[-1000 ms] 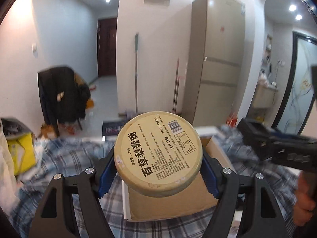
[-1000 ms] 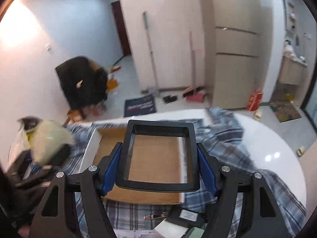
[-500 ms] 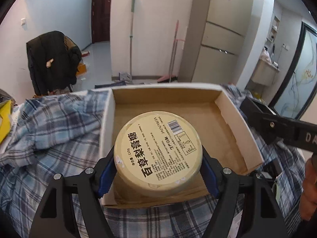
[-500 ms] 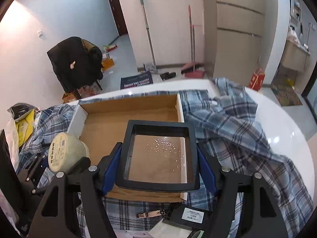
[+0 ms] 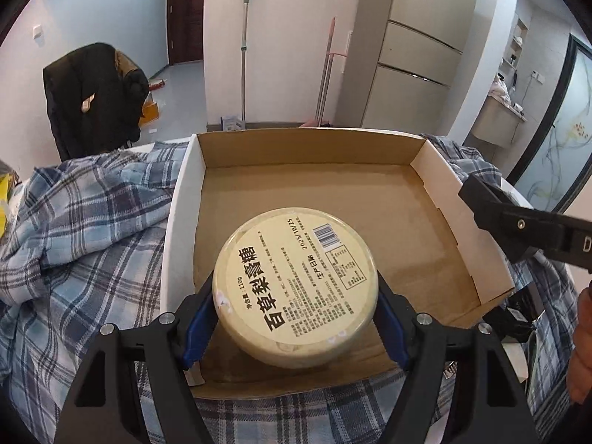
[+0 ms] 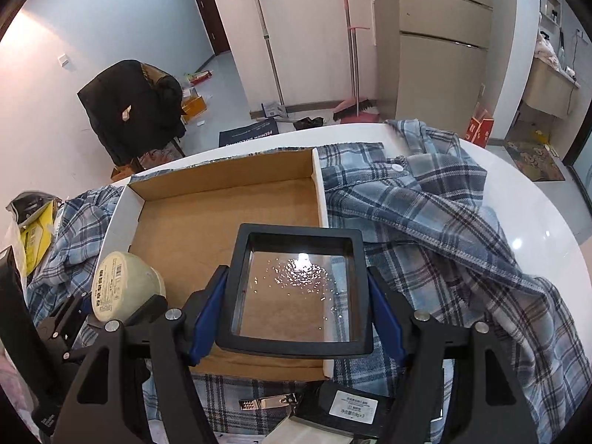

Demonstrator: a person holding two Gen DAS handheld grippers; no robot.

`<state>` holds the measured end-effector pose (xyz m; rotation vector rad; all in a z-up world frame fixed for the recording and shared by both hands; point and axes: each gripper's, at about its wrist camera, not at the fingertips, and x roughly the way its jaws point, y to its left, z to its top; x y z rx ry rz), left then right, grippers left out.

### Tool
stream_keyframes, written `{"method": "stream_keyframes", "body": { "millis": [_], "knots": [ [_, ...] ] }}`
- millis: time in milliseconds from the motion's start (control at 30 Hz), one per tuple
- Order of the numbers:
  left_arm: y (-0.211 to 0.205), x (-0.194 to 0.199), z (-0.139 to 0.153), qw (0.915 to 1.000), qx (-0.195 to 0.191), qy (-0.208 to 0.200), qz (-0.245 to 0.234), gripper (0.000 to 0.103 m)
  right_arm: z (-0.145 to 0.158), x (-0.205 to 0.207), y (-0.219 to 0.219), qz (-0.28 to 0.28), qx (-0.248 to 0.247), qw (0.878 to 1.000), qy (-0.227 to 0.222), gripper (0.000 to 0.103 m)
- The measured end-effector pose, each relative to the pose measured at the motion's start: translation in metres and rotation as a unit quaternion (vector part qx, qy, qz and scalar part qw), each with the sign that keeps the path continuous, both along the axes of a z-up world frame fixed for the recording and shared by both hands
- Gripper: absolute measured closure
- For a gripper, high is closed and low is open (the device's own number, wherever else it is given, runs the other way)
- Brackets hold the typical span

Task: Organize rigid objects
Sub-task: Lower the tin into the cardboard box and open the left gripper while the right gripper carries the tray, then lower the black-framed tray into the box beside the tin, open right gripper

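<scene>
Shirt: plaid shirt (image 5: 85, 244) spread over the white worktop (image 6: 536, 222), under and around the box.
Left hand-held gripper (image 5: 296, 296): blue pads pinch the tin at its two sides, jaws held apart by its width.
Tin: round cream tin (image 5: 296, 288), printed label facing the camera, tilted, over the near left part of the box.
Box: open cardboard box (image 5: 436, 188), brown inside, white outside, floor bare.
Right hand-held gripper (image 6: 296, 292): pads pinch the case at both edges.
Case: square black-rimmed case (image 6: 296, 347) with a clear window, over the near right corner of the box.
Near edge: metal clip (image 6: 266, 402) and small labelled packs (image 6: 353, 405) on the shirt.
</scene>
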<state>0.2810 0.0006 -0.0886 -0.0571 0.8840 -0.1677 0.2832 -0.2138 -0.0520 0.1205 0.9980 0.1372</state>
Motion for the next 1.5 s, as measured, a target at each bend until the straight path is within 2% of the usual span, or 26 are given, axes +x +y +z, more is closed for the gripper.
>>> {"method": "stream_keyframes", "body": {
  "millis": [167,267,433,533,600,667,733,800,1033,1200,1367,1433,1500],
  "knots": [
    [-0.003,-0.008,0.013,0.9989,0.002,-0.047,0.004,0.026,0.004,-0.002,-0.002,0.001,0.005,1.000,-0.012,0.033],
    [-0.005,-0.019,0.027,0.9948,0.008,-0.101,0.004,0.013,0.004,-0.002,-0.006,-0.006,0.001,1.000,-0.012,0.033],
    [-0.009,-0.033,0.042,0.9869,0.030,-0.159,0.004,0.013,0.004,-0.002,-0.011,-0.012,0.016,1.000,-0.007,0.033],
    [-0.001,-0.044,0.056,0.9768,0.014,-0.212,0.024,0.013,0.007,-0.003,-0.009,-0.007,0.019,1.000,-0.014,0.033],
    [0.009,-0.057,0.066,0.9629,-0.014,-0.266,0.046,0.013,0.008,-0.004,-0.005,-0.001,0.022,1.000,-0.017,0.033],
    [0.015,-0.063,0.072,0.9564,-0.022,-0.285,0.062,0.012,0.006,-0.004,-0.001,0.006,0.021,1.000,-0.017,0.033],
    [0.020,-0.065,0.076,0.9533,-0.024,-0.293,0.070,0.000,0.000,-0.003,0.004,0.012,0.017,1.000,-0.010,0.033],
    [0.023,-0.067,0.077,0.9508,-0.024,-0.298,0.081,0.000,-0.006,-0.001,0.009,0.019,0.015,1.000,-0.005,0.033],
    [0.021,-0.064,0.075,0.9548,-0.002,-0.287,0.077,0.000,-0.015,-0.004,0.030,0.052,-0.041,0.998,-0.013,0.033],
    [0.020,-0.067,0.077,0.9532,-0.004,-0.293,0.076,0.000,-0.017,-0.007,0.038,0.075,-0.039,0.996,-0.007,0.033],
    [0.022,-0.068,0.077,0.9542,-0.004,-0.288,0.082,0.000,-0.029,-0.001,0.033,0.070,-0.030,0.997,0.022,0.037],
    [0.022,-0.070,0.082,0.9525,-0.004,-0.291,0.089,0.000,-0.021,-0.002,0.029,0.066,-0.022,0.997,0.013,0.037],
    [0.022,-0.071,0.089,0.9514,0.005,-0.289,0.108,0.000,-0.003,-0.007,0.021,0.058,-0.017,0.998,-0.014,0.037]
  ]
}}
